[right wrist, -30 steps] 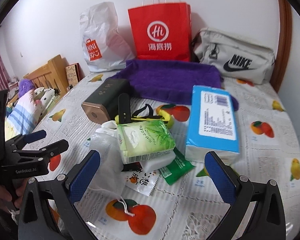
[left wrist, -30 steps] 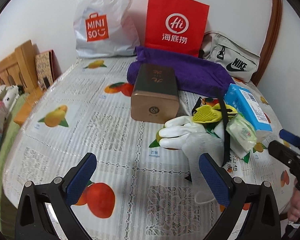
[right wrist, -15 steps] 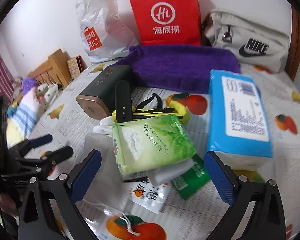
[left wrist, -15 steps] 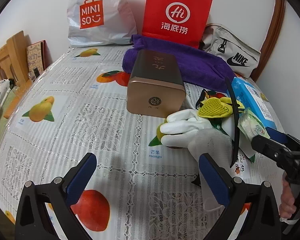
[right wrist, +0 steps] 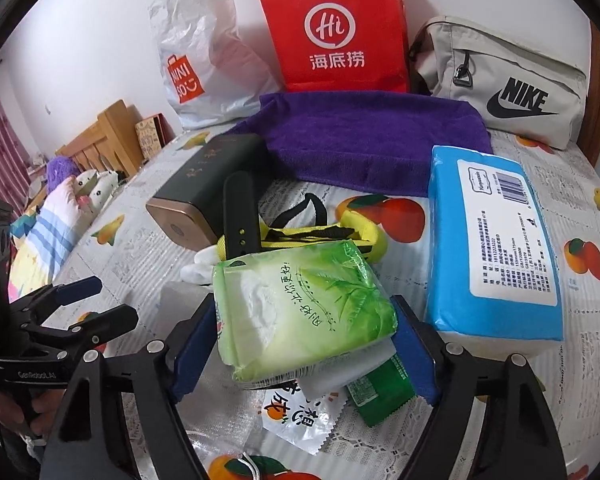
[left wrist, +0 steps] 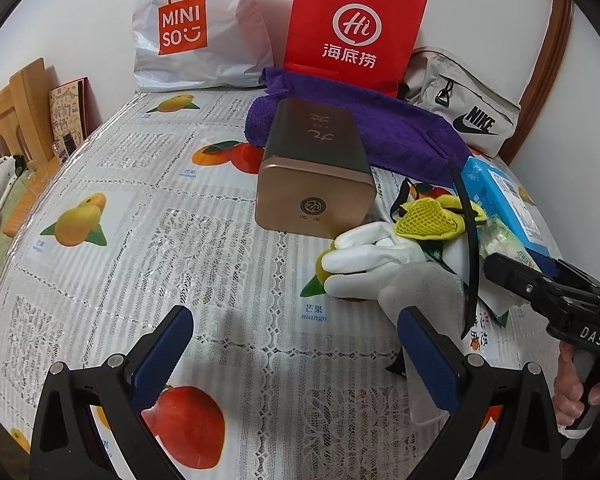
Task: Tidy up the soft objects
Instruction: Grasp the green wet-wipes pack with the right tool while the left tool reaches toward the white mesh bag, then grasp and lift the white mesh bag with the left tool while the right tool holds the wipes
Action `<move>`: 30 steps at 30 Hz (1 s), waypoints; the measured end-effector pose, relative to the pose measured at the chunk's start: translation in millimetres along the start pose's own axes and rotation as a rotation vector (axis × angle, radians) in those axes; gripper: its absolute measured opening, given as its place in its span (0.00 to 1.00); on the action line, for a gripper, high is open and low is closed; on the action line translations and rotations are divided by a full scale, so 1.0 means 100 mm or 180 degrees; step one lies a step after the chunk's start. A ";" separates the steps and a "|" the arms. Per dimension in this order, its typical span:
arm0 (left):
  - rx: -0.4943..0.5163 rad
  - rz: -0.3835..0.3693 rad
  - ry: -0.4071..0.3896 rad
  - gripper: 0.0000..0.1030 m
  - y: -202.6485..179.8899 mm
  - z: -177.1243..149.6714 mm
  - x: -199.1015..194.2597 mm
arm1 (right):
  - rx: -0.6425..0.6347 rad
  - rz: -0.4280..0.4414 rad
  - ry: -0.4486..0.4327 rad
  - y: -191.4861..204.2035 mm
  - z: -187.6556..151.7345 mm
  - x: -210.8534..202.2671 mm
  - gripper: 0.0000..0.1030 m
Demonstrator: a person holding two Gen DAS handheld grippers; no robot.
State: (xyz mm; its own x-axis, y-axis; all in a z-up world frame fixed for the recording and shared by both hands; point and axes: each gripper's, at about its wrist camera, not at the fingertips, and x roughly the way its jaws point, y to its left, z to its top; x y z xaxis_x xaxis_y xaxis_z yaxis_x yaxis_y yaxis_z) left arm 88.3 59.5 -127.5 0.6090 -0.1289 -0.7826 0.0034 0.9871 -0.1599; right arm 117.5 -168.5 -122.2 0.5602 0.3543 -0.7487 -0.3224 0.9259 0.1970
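Observation:
A green tissue pack (right wrist: 304,312) lies on top of a heap of soft things on the fruit-print tablecloth (left wrist: 148,240). My right gripper (right wrist: 304,344) straddles it, its jaws closing and both blue pads against the pack's sides. The heap also holds a white glove (left wrist: 364,260), a yellow mesh piece (left wrist: 424,220), a black strap (right wrist: 240,216) and a translucent pouch (left wrist: 424,292). A blue tissue pack (right wrist: 496,248) lies to the right. My left gripper (left wrist: 292,320) hovers open over bare cloth, its right finger beside the pouch.
A bronze tin box (left wrist: 316,184) lies in front of a purple towel (right wrist: 372,136). Against the wall stand a white Miniso bag (left wrist: 196,28), a red paper bag (right wrist: 336,28) and a grey Nike bag (right wrist: 508,80). A wooden bed frame (left wrist: 16,112) is at the left.
The right jaws have drawn in from wide apart to the sides of the green tissue pack. Both grippers came a little closer to the heap early in the second.

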 end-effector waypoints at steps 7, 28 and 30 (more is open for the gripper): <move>0.0138 -0.0038 0.0045 1.00 -0.16 -0.02 -0.06 | -0.0020 0.0021 -0.0224 -0.02 -0.02 -0.35 0.79; 0.0635 -0.0091 0.0356 0.60 -0.93 -0.41 0.15 | 0.0226 -0.0561 -0.0126 -0.60 -0.80 -0.60 0.79; 0.0618 -0.0173 0.0352 0.45 -0.89 -0.41 0.10 | 0.0245 -0.0559 -0.0115 -0.62 -0.82 -0.58 0.79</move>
State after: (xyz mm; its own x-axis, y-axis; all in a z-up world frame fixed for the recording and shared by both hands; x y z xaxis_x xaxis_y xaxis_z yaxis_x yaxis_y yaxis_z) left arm 61.7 -33.2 -145.3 0.5131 -0.1814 -0.8390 0.1930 0.9768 -0.0931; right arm 42.2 -256.7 -143.1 0.6302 0.1896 -0.7530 -0.1587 0.9807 0.1142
